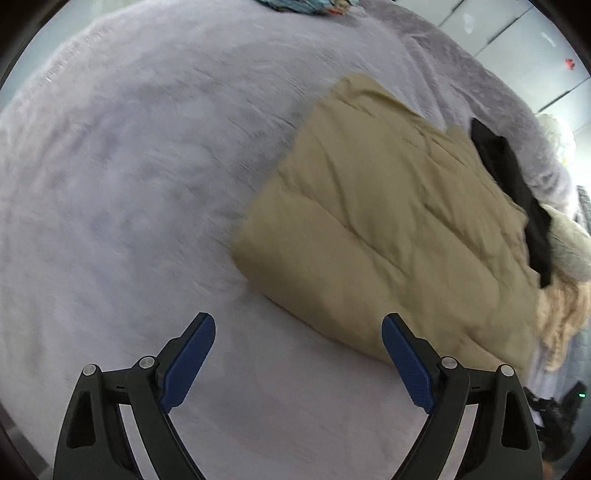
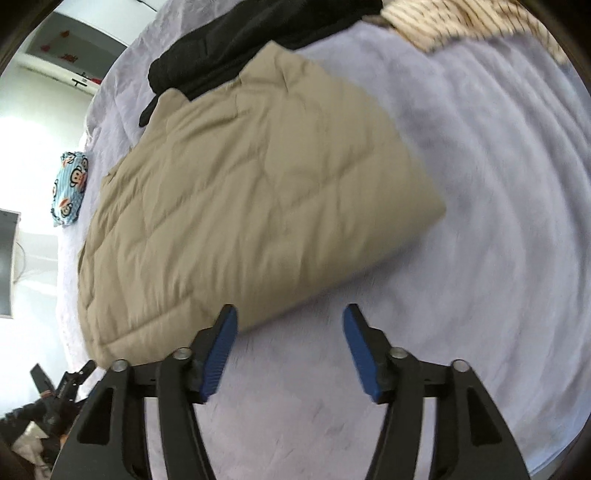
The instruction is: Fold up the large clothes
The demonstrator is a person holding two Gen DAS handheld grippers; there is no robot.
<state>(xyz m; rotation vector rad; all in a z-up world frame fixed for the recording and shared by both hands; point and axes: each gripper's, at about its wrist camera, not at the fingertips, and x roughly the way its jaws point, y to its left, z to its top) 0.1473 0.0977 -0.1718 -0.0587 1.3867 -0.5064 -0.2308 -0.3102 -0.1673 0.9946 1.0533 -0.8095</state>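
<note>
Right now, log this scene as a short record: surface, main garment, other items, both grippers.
surface: pale lilac plush bedspread
main garment: tan quilted jacket, folded into a rough rectangle, lying flat
beside it: black garment at its far edge; striped fabric further off
other item: blue cartoon-print pillow near the bed edge
left gripper: open, nothing between the jaws, over the bedspread beside the jacket
right gripper: open, holding nothing, at the jacket's near edge
</note>
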